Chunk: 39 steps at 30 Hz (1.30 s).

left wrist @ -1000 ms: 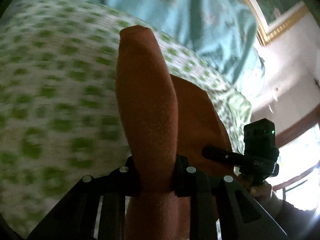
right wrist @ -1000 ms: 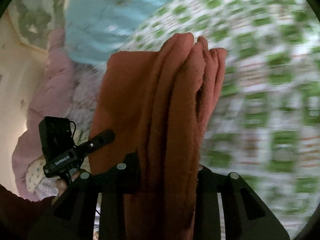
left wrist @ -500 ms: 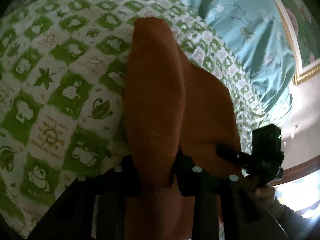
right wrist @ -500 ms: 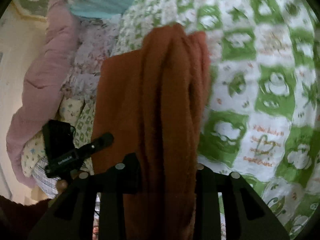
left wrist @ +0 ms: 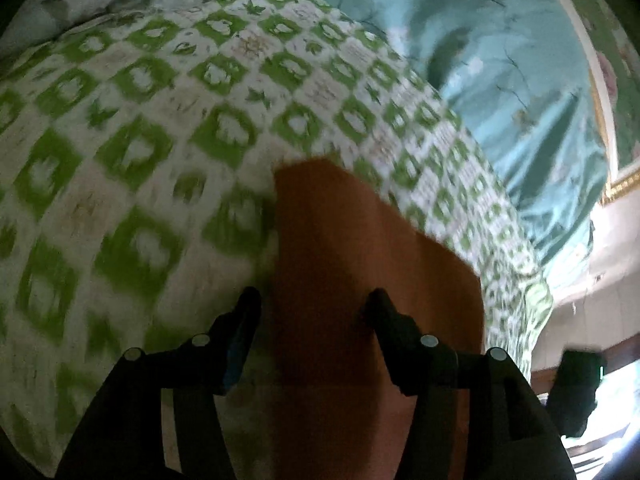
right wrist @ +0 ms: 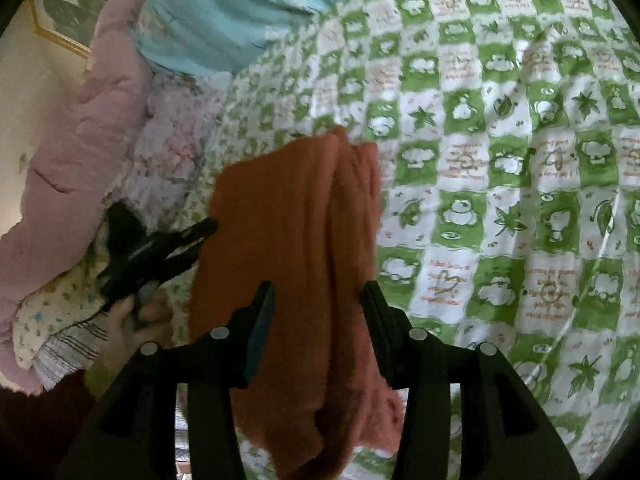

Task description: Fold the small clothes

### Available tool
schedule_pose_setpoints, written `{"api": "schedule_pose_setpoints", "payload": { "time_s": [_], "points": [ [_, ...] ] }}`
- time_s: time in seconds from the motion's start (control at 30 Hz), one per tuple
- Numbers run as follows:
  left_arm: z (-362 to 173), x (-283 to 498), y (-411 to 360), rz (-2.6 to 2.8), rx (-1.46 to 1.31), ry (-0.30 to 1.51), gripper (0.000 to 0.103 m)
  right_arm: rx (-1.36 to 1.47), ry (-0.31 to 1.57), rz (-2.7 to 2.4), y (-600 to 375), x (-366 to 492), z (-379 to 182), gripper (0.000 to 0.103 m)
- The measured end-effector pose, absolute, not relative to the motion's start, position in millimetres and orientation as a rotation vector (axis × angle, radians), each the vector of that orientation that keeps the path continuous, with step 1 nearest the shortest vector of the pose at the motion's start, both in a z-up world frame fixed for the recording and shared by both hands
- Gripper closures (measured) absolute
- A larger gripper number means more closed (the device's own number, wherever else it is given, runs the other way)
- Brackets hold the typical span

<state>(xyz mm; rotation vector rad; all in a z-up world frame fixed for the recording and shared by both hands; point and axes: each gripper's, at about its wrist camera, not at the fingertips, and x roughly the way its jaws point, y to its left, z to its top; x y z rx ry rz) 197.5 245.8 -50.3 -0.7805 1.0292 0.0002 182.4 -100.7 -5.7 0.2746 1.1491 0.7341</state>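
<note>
on the green-checked quilt [right wrist: 500, 168] | rust cloth [right wrist: 288, 220] long axis runs away from cameras | both fingers just opening, cloth between, released

Both wrist views look steeply down, close over one, partly blurred, bedspread [right wrist: 500, 184].

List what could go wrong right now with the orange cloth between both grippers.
1. Both sets of jaws have just been opening around the orange cloth, so its bunched layers may spring apart on the green checked bedspread.
2. The left gripper view is blurred; a finger could snag the cloth's edge.
3. The right gripper may drag the fold.
</note>
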Motion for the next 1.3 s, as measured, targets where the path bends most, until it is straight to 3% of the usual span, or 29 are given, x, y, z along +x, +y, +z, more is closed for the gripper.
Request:
{"api": "schedule_pose_setpoints", "payload": {
  "time_s": [0.1,0.13,0.17,0.2,0.4,0.5,0.57,0.63,0.9,1.03,1.2,1.3],
  "points": [
    [-57,227,255,0.019,-0.796,1.02,0.049,0.29,1.154,0.762,-95,177,0,0.056],
    [-60,234,257,0.023,-0.798,1.019,0.063,0.289,1.153,0.777,-95,174,3,0.056],
    [-63,242,258,0.025,-0.799,1.014,0.095,0.281,1.151,0.786,-90,172,5,0.056],
    [-63,248,259,0.027,-0.793,1.008,0.098,0.269,1.146,0.795,-87,171,8,0.056],
    [-36,253,240,0.097,-0.558,0.969,0.094,0.245,1.119,0.78,-90,165,11,0.058],
    [-32,247,236,0.137,-0.52,1.002,0.081,0.266,1.136,0.727,-96,171,3,0.058],
    [-22,230,235,0.136,-0.526,0.986,0.062,0.271,1.129,0.711,-95,173,3,0.058],
    [-14,212,234,0.147,-0.528,0.976,0.05,0.257,1.125,0.709,-90,174,3,0.058],
    [-14,137,206,0.097,-0.548,1.052,0.046,0.199,1.196,0.648,-62,192,-24,0.059],
    [-22,125,194,0.093,-0.539,1.097,0.046,0.218,1.231,0.629,-61,203,-31,0.093],
    [-22,122,182,0.076,-0.56,1.112,0.043,0.255,1.047,0.781,-64,195,42,0.093],
    [-29,122,172,0.07,-0.577,1.147,0.043,0.154,1.097,0.74,-62,204,27,0.093]
  ]
}}
